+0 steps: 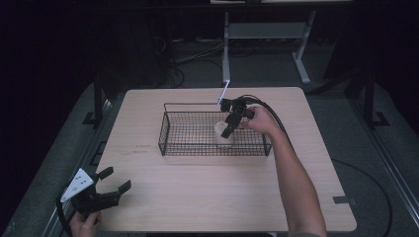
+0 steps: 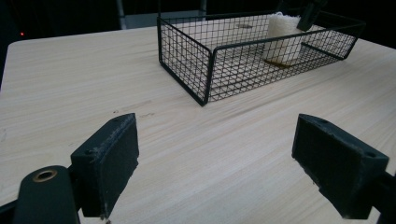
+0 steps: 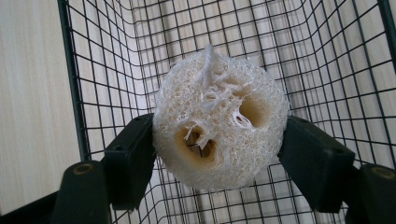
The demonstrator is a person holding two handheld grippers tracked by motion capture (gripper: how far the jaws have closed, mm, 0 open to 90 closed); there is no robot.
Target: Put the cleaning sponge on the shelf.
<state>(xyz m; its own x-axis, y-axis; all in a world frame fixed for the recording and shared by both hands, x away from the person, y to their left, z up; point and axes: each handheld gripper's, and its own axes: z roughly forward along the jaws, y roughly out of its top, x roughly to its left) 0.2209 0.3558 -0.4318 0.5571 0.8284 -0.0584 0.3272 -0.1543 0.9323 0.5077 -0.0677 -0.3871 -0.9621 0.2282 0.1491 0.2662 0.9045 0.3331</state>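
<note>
dark workshop floor and cables frame a pale wooden table (image 1: 197,197), where a black wire basket (image 1: 168,129) sits near the far edge; inside it, toward its right end, a pale loofah (image 3: 219,121) is pinched between the jaws of the right gripper (image 3: 219,154), the pads pressing its rounded sides and the round cut face with its two hollow seed channels turned to the right gripper view; seen from above, the right gripper (image 1: 230,129) angles down over the basket's back rim from a hand (image 1: 262,121) reaching across the table; the left gripper view suggests the loofah (image 2: 282,39) rests on or close to the mesh floor, though contact cannot be told; the left gripper (image 1: 111,182) waits at the near left corner, well apart from the basket, its jaws spread wide over bare wood with nothing between them.

the loofah looks very light, dry and springy, a fibrous web that should give under pressure and recover; its rough surface should grip the pads well and is unlikely to slip, yet loose strands at the top could snag on the mesh; a hold across the middle of the sides, as now, seems soundest, since squeezing near the hollow channels would likely collapse it; little force should be needed.
</note>
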